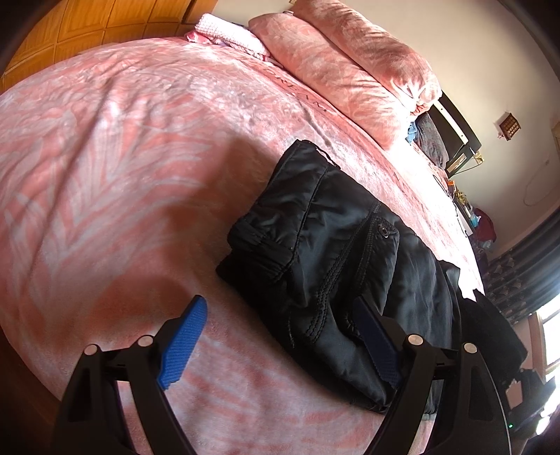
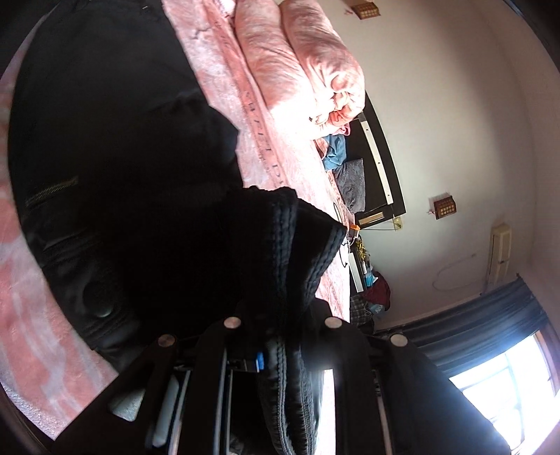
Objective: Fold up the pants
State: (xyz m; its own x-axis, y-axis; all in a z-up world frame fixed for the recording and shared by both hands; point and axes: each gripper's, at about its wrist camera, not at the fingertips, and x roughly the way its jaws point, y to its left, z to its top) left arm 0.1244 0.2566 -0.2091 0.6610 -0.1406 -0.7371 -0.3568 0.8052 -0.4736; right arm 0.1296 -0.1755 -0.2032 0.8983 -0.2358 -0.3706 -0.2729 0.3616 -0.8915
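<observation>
two grippers: right gripper clamps a stitched edge of the black padded pants lying on the pink patterned bedspread, left gripper open beside them; carry fold over evenly, flatten.

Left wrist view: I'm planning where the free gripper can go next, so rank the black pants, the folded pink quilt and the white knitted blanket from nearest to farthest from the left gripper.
1. Black pants: by the left gripper, right finger over them.
2. Folded pink quilt: upper right, along the bed's far edge.
3. White knitted blanket: top centre, farthest back.
</observation>
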